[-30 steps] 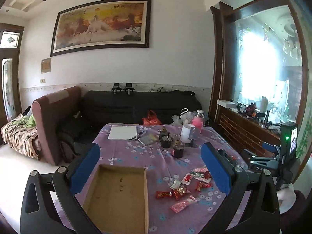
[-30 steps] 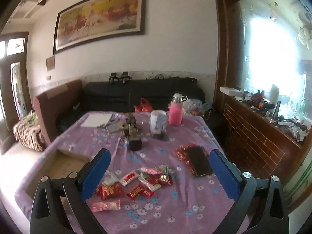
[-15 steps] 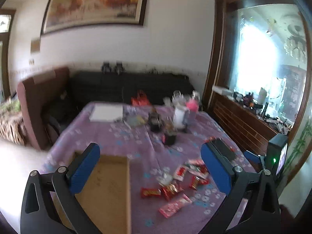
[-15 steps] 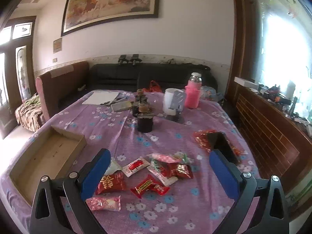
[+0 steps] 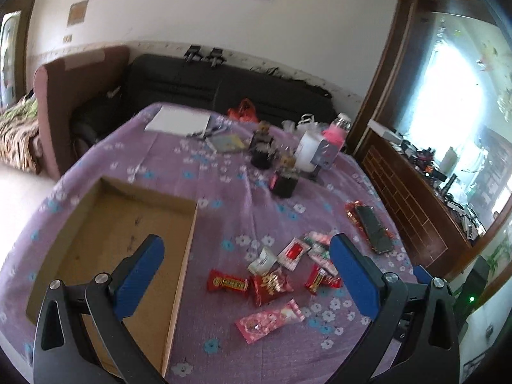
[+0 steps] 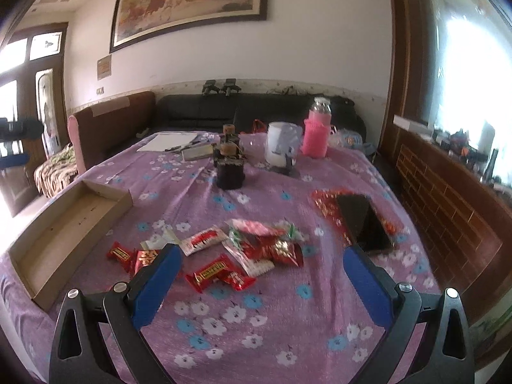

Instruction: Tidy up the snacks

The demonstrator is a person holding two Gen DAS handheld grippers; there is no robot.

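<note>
Purple flowered cloth covered the worktop [image 6: 272, 320]. Both the left gripper [image 5: 246, 272] and the right gripper [image 6: 262, 275] hung spread wide, grasping nothing. Wrapped snacks [image 6: 243, 249] lay scattered just ahead of the right gripper; the cardboard box [image 5: 105, 233] sat under the left one. A black sofa [image 6: 256, 112] stood beyond.

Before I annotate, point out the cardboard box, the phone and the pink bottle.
cardboard box [image 5: 105, 240], left wrist view, bare floor.
phone [image 6: 363, 220], right wrist view, screen middle.
pink bottle [image 6: 316, 136], right wrist view, pink sleeve.
</note>
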